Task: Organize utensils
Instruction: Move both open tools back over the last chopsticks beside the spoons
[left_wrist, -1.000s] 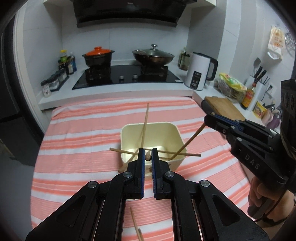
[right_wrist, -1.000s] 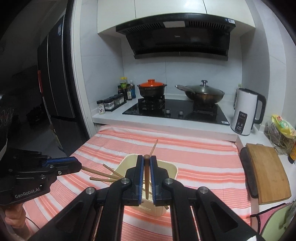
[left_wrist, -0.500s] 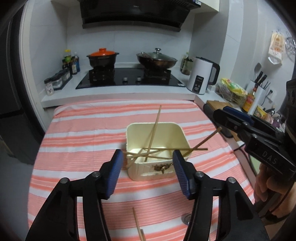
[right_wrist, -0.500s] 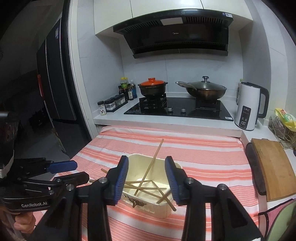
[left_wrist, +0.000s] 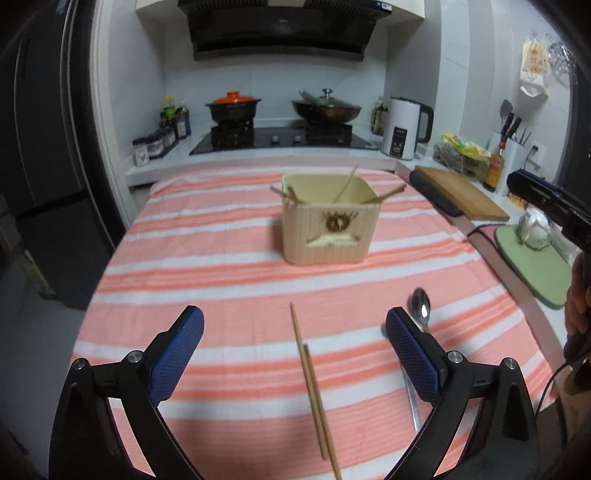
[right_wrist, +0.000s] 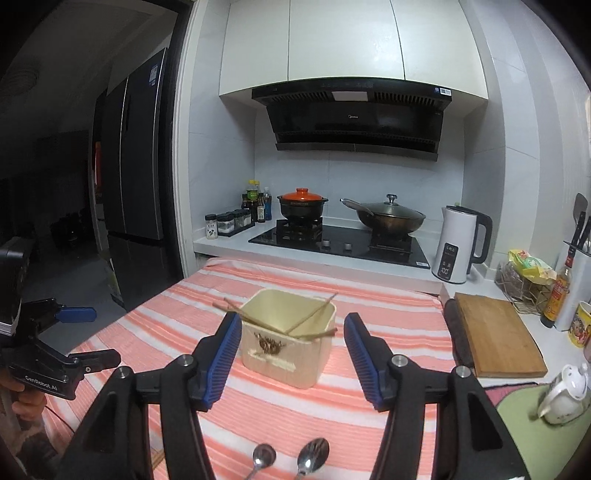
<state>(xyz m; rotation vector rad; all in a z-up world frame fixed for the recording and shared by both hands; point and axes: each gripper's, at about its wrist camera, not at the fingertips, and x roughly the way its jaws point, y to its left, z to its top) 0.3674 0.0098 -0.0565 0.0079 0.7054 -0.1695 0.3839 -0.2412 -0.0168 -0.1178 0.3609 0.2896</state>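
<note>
A cream square bin (left_wrist: 330, 225) stands on the striped cloth with several wooden chopsticks (left_wrist: 345, 188) leaning inside it; it also shows in the right wrist view (right_wrist: 288, 338). My left gripper (left_wrist: 294, 334) is open and empty, low over a pair of chopsticks (left_wrist: 312, 384) lying on the cloth, with a metal spoon (left_wrist: 421, 308) by its right finger. My right gripper (right_wrist: 290, 345) is open and empty, held back from the bin. Two metal spoons (right_wrist: 264, 456) (right_wrist: 313, 452) lie on the cloth below it.
A wooden cutting board (right_wrist: 495, 336) and a green mat with a white teapot (right_wrist: 565, 395) lie on the right counter. A white kettle (right_wrist: 458, 243), a stove with an orange-lidded pot (right_wrist: 302, 206) and a wok (right_wrist: 386, 216) stand behind the table.
Both grippers were shut on chopsticks over the bin, then opened and dropped them in. Both have since pulled back and lowered toward the near end of the table.
</note>
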